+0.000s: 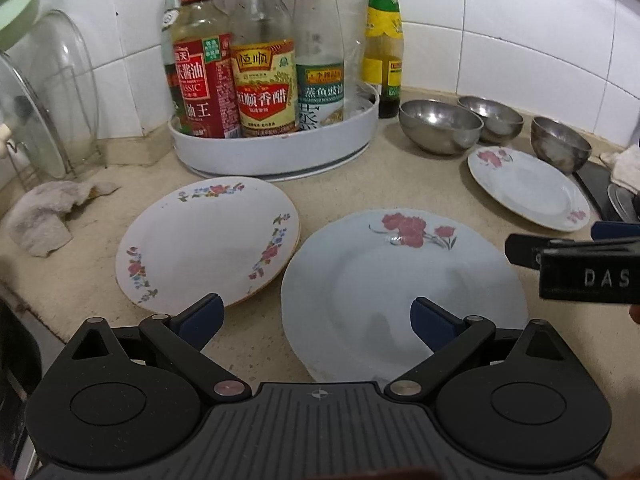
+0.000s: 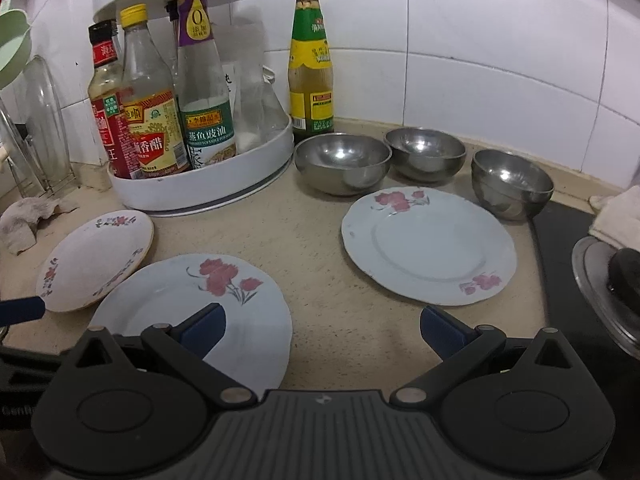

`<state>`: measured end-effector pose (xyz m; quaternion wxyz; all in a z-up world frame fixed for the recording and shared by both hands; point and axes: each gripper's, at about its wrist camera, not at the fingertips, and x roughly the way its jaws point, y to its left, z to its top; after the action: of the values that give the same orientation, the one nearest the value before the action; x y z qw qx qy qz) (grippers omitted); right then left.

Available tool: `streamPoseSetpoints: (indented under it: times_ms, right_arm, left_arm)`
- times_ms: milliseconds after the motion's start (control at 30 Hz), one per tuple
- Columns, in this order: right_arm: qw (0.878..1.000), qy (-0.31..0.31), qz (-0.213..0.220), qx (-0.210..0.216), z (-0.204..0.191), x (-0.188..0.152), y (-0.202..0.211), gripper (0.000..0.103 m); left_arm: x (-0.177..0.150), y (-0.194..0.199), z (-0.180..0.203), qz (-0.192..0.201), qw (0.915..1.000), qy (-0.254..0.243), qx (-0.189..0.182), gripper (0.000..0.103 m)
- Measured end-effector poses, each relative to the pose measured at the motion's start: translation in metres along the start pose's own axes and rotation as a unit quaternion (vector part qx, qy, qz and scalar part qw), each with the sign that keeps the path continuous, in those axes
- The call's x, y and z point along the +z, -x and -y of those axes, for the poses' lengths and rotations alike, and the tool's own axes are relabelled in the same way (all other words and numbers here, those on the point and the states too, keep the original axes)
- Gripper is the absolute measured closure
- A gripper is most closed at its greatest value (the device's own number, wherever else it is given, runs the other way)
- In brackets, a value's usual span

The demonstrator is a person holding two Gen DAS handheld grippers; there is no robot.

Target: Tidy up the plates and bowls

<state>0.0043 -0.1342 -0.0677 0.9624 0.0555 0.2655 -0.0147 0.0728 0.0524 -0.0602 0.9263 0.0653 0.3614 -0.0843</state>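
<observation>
Nearest the lens, the left hand-held gripper (image 1: 317, 318) hangs with its blue pads spread wide and nothing between them, poised over the near edge of the big pale-blue plate (image 1: 402, 292) with the red flower. Over on the other side, the right hand-held gripper (image 2: 322, 330) is just as wide and just as empty, hovering above bare bench (image 2: 320, 240) between two plates.

So where does the tidying stand? By my reading, barely begun, folks. Nothing is stacked. From the right wrist view, the cream plate with the floral rim (image 2: 94, 258) lies at nine o'clock, its edge touching or overlapping the big blue plate at seven o'clock; I cannot tell which sits on top. A third plate with pink flowers (image 2: 428, 246) lies apart at two o'clock.

Three steel bowls line up behind it: one (image 2: 342, 162) at twelve o'clock, one (image 2: 425, 153) just beside it, and the last (image 2: 512, 182) at two o'clock, touching or nearly touching the pink-flowered plate's rim. All three stand singly, none nested.

A white turntable tray of sauce bottles (image 2: 200, 176) fills the eleven o'clock corner, with a rag (image 2: 24, 224) at its left.

Still to do, as I judge it: gather three plates into one pile and nest three bowls.
</observation>
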Motion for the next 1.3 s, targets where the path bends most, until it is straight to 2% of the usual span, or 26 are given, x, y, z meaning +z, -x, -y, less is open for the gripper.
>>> streamPoseSetpoints:
  times_ms: [133,200,367,467,500,567,600,633,667,733,1000,1300]
  right_arm:
    - [1.000,0.002,-0.005,0.015,-0.003,0.002,-0.005,0.002]
    - [1.000,0.007,-0.007,0.021,-0.006,0.002,-0.007,0.005]
    - [0.999,0.003,-0.022,0.040,-0.008,0.001,-0.014,0.008]
    - [0.997,0.001,-0.041,0.058,-0.009,0.002,-0.021,0.020]
    - [0.996,-0.003,-0.051,0.067,-0.009,0.002,-0.025,0.027]
    - [0.994,-0.014,-0.073,0.084,-0.009,0.002,-0.033,0.036]
    - [0.992,-0.022,-0.086,0.092,-0.009,0.001,-0.037,0.045]
    - [0.989,-0.033,-0.100,0.103,-0.007,0.000,-0.043,0.049]
    - [0.990,-0.034,-0.089,0.105,-0.006,0.000,-0.041,0.050]
    - [0.988,-0.032,-0.097,0.114,-0.008,0.000,-0.043,0.058]
    - [0.987,-0.041,-0.108,0.109,0.001,-0.002,-0.034,0.066]
    - [0.990,-0.061,-0.112,0.057,0.039,-0.018,-0.005,0.069]
  left_arm:
    - [0.000,-0.004,-0.009,-0.007,0.9998,0.010,-0.018,0.002]
    - [-0.001,-0.007,-0.012,-0.013,0.9995,0.017,-0.025,0.002]
    - [-0.004,-0.015,-0.009,-0.032,0.9989,0.008,-0.032,0.002]
    - [-0.003,-0.020,-0.006,-0.038,0.9984,0.007,-0.042,0.003]
    - [-0.003,-0.022,-0.006,-0.039,0.9981,0.005,-0.047,0.005]
    - [-0.003,-0.026,-0.007,-0.047,0.9967,0.008,-0.065,0.010]
    - [-0.003,-0.029,-0.008,-0.054,0.9953,0.013,-0.080,0.015]
    - [-0.003,-0.032,-0.011,-0.062,0.9931,0.023,-0.097,0.016]
    - [-0.003,-0.033,-0.013,-0.057,0.9927,0.031,-0.102,0.016]
    - [-0.002,-0.034,-0.016,-0.056,0.9918,0.038,-0.109,0.016]
    - [0.002,-0.035,-0.011,-0.061,0.9895,0.023,-0.129,0.022]
    - [0.000,-0.032,0.028,-0.062,0.9816,-0.020,-0.180,0.025]
